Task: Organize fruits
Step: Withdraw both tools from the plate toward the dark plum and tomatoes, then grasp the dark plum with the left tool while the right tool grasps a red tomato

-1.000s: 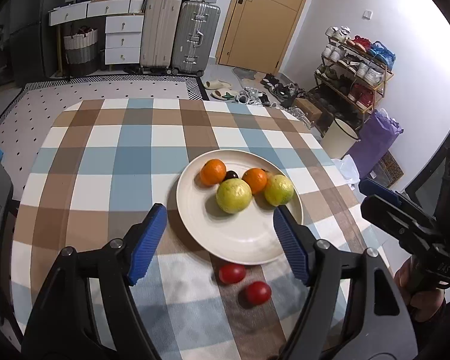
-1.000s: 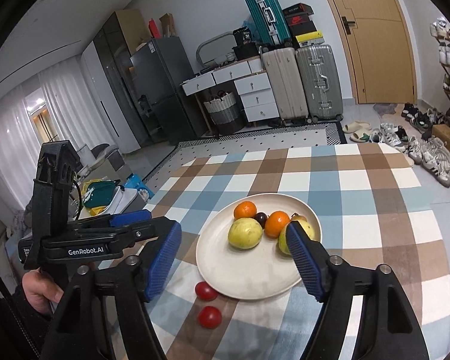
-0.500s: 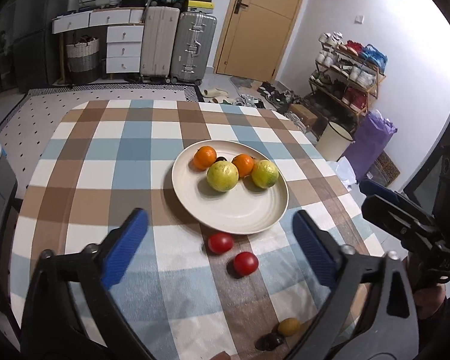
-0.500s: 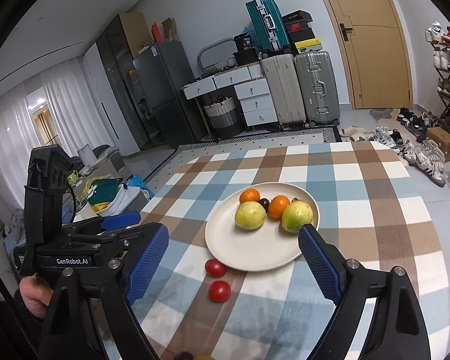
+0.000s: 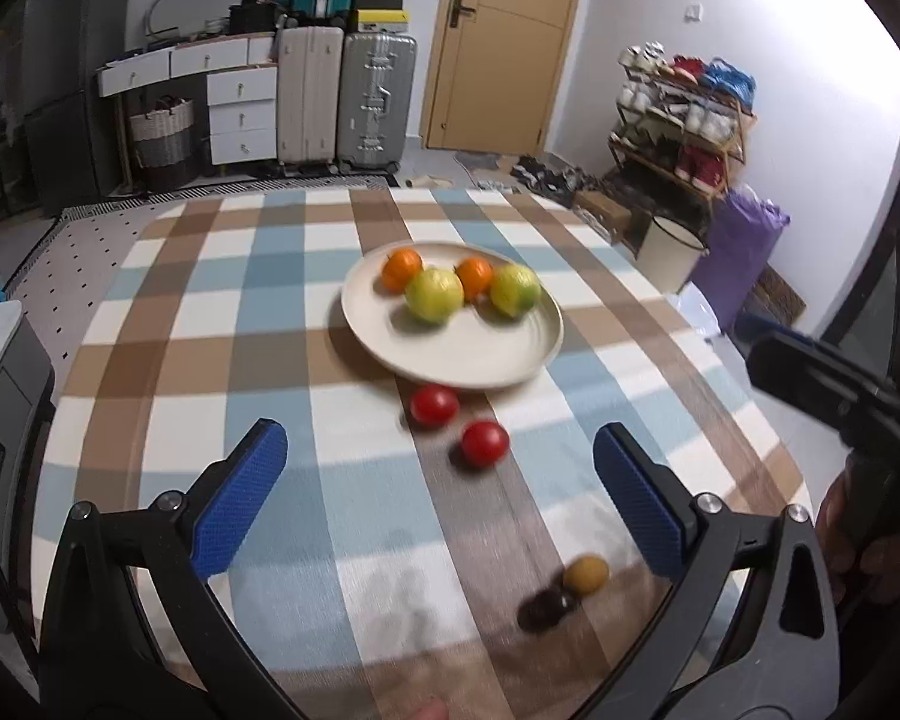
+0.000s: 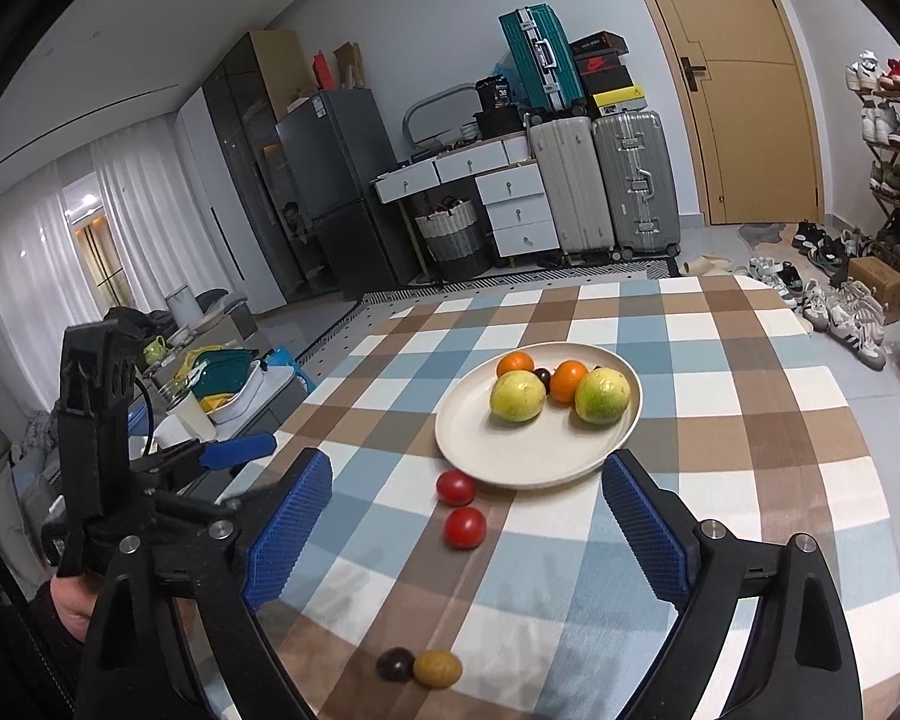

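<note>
Two red tomatoes (image 6: pixel 461 507) lie on the checked tablecloth (image 6: pixel 750 480), the farther one just beside the near rim of the cream plate (image 6: pixel 510 462). The plate holds two oranges (image 6: pixel 570 380), two yellow-green fruits (image 6: pixel 517 396) and a small dark fruit. Nearer me, a dark plum (image 6: pixel 395 664) touches a small yellow fruit (image 6: pixel 437 668) at the table edge. My right gripper (image 6: pixel 467 537) hangs above the tomatoes, jaws opening, holding nothing. My left gripper (image 5: pixel 438 498) stands wide open and empty, the tomatoes ahead of its pads (image 5: pixel 240 498).
</note>
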{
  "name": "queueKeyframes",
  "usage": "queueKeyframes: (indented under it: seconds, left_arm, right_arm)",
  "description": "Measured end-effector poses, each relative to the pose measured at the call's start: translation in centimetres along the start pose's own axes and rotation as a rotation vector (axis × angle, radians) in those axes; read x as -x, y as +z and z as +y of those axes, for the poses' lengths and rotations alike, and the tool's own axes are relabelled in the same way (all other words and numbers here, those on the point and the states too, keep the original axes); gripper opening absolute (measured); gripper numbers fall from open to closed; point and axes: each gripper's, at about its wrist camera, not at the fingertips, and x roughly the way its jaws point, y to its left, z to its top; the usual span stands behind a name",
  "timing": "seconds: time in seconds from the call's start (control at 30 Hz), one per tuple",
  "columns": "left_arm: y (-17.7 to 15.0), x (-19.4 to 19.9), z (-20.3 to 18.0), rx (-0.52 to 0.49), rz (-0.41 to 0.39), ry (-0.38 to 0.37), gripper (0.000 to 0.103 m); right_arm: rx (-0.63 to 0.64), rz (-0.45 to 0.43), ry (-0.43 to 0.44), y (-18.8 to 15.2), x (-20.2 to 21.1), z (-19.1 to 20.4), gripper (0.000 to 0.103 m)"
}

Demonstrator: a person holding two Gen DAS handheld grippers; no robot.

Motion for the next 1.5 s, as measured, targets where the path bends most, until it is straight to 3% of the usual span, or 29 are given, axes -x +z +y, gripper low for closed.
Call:
queueKeyframes:
  seconds: [0.37,0.67,0.97,1.03,1.13,1.2,1.5]
  left_arm:
    - [-6.2,-2.2,-1.7,0.007,0.135,-0.042,0.102]
    - [-8.8,-4.4,-2.0,0.013,0.207,-0.055,0.099]
    - [-9.5,-5.3,-2.9,-0.020,0.243,-0.105,0.071]
    - [-9.5,-5.3,-3.1,-0.035,0.248,-0.113,0.057]
    - [-9.5,-5.3,-3.2,-0.036,0.264,-0.188,0.032]
    - [-9.4,-5.1,-3.7,-0.059,0.256,-0.215,0.021]
    - [-9.2,-4.2,-2.4,-0.040,0.242,-0.232,0.021]
  right_arm:
    - [-0.007,-0.014,-0.004,-1.9,2.2,0.5,0.096]
    - [-0.027,-0.003,-0.002,-3.5,3.0,0.2,0.097]
    - [-0.069,0.031,-0.004,-4.4,2.3,-0.9,0.097]
    - [-0.074,0.034,-0.003,-4.6,2.2,-1.0,0.097]
    - [-0.080,0.043,0.000,-4.8,1.9,-1.2,0.097]
    - [-0.081,0.049,0.001,-4.9,1.6,-1.2,0.097]
    - [-0.109,0.107,0.025,-5.4,-0.6,-2.0,0.097]
